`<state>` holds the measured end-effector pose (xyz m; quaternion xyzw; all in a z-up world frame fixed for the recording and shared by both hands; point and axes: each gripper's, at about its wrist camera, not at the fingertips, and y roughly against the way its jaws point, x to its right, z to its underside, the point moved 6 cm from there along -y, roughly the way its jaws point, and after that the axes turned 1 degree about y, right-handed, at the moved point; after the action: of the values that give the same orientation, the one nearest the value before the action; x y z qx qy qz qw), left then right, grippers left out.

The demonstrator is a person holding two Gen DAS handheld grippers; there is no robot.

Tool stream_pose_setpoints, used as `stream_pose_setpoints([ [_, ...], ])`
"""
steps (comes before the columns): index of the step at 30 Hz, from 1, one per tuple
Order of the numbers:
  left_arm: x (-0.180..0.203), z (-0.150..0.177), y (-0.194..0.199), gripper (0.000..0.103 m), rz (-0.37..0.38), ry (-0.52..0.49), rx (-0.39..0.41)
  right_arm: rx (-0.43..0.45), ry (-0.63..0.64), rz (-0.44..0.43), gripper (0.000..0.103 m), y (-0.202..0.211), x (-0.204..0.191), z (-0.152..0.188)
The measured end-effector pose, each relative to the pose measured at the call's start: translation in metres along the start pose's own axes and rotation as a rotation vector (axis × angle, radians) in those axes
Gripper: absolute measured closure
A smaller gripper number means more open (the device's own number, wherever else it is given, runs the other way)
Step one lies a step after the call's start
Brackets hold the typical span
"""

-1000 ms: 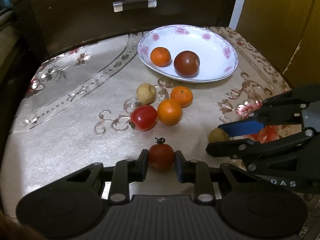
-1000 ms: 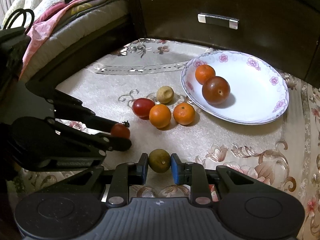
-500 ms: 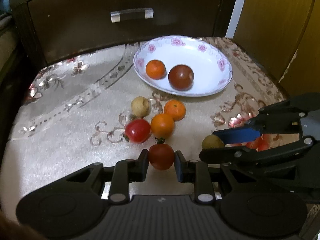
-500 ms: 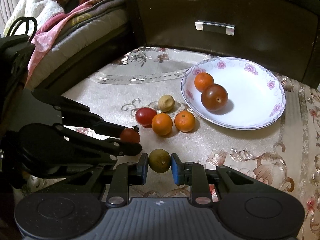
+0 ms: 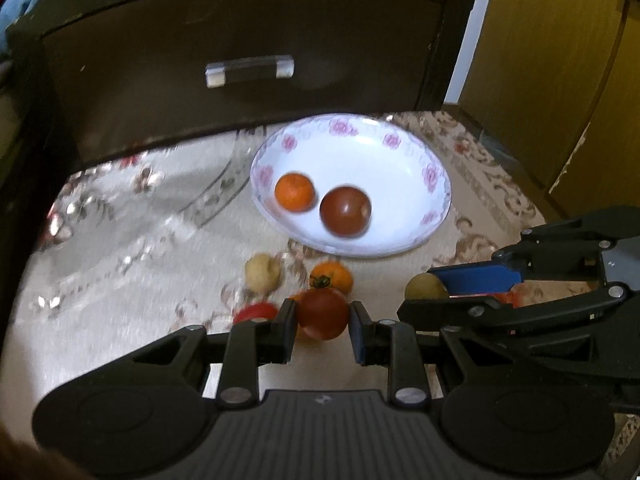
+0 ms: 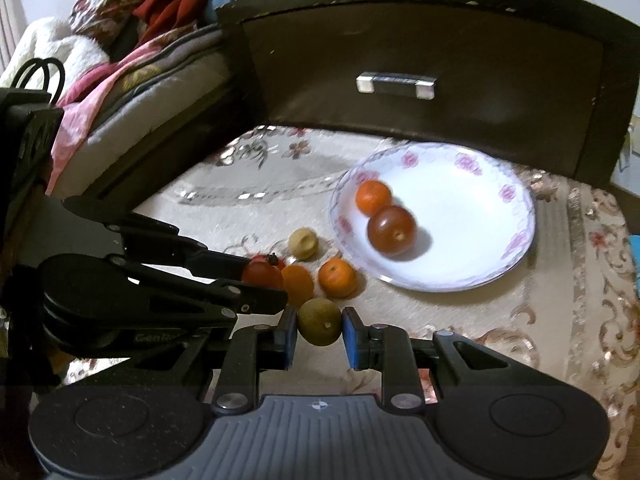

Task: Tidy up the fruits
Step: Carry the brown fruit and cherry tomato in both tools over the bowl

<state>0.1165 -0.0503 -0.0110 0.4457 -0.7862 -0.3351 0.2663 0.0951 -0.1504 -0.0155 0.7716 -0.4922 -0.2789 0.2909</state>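
My left gripper [image 5: 323,322] is shut on a red tomato [image 5: 322,314] with a green stem and holds it above the cloth. My right gripper [image 6: 319,330] is shut on a small yellow-green fruit [image 6: 319,321]; it also shows in the left wrist view [image 5: 425,287]. A white flowered plate [image 5: 400,168] at the back holds an orange [image 5: 293,192] and a dark red tomato [image 5: 345,211]. On the cloth before the plate lie a pale yellow fruit [image 5: 262,273], two oranges [image 6: 337,277] and a red tomato [image 5: 256,312], partly hidden.
A dark wooden drawer front [image 5: 248,52] with a metal handle stands behind the plate. A yellow wooden cabinet [image 5: 560,60] is at the right. Bedding and clothes [image 6: 120,52] lie to the left in the right wrist view. The patterned cloth [image 5: 120,272] covers the surface.
Both grippers have risen and moved toward the plate with their fruits. The loose fruits now sit lower in view, close to the fingertips.
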Motion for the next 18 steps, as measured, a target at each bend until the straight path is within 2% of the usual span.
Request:
stream_pose_setpoints([
  [11, 0.008, -0.066, -0.022, 0.068, -0.003, -0.033, 0.075, 0.078, -0.055, 0.084, 0.082, 0.005, 0.04, -0.034],
  [18, 0.007, -0.084, -0.051, 0.068, -0.015, -0.046, 0.054, 0.108, -0.087, 0.105, 0.082, -0.008, 0.07, -0.051],
])
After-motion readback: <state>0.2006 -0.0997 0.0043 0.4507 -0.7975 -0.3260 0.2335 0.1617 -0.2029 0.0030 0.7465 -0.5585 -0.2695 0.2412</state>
